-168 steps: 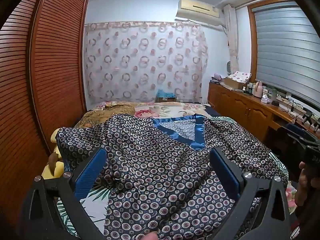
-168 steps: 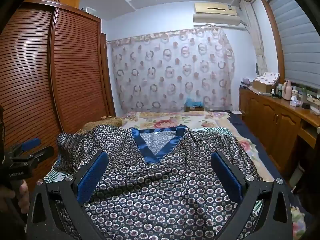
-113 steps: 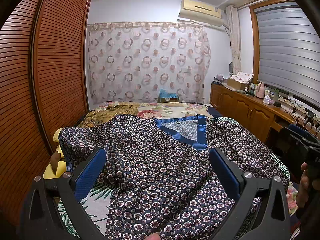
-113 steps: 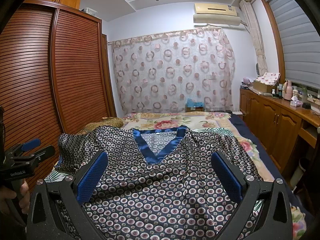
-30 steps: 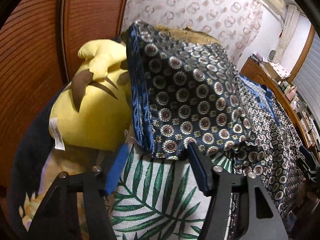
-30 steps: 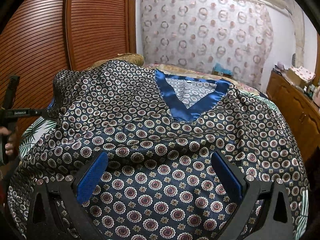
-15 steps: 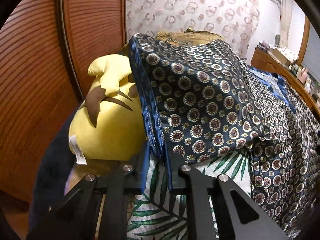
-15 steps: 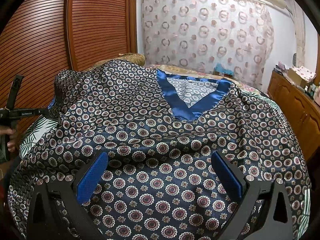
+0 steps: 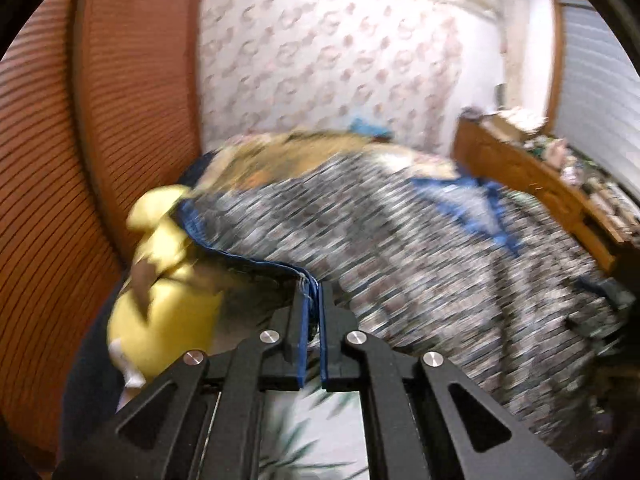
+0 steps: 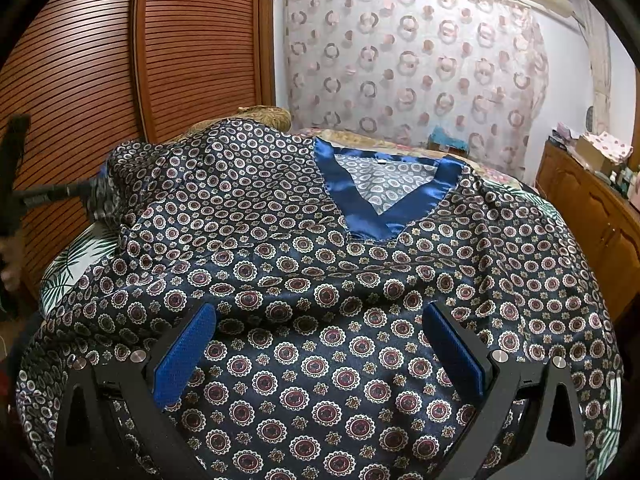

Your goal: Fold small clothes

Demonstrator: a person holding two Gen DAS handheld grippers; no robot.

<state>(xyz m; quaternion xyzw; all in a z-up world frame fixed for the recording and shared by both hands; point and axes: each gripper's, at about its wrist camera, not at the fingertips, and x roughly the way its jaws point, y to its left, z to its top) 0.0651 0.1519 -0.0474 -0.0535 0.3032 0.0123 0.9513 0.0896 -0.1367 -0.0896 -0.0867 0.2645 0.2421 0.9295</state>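
A dark satin shirt [image 10: 320, 260] with ring-and-flower print and a blue V-collar [image 10: 384, 216] lies spread face up on the bed. My right gripper [image 10: 318, 316] hovers open over its lower front, with only flat cloth between the pads. In the blurred left wrist view, my left gripper [image 9: 314, 288] has its jaws closing tight on the blue-edged sleeve hem [image 9: 248, 258]. That hem is lifted off the bed, and the shirt [image 9: 420, 240] trails away to the right. The right wrist view shows the left gripper [image 10: 90, 191] as a dark blur at the sleeve.
A yellow plush toy [image 9: 168, 304] sits under the raised sleeve by the louvred wardrobe doors [image 10: 192, 52]. The leaf-print bedsheet [image 10: 76, 256] shows at the left. A wooden cabinet [image 10: 592, 216] runs along the right wall, and a patterned curtain [image 10: 400, 68] hangs behind the bed.
The left gripper shut on the sleeve hem beside the plush toy and rose with it, rolling as it went. The right gripper stayed where it was, open.
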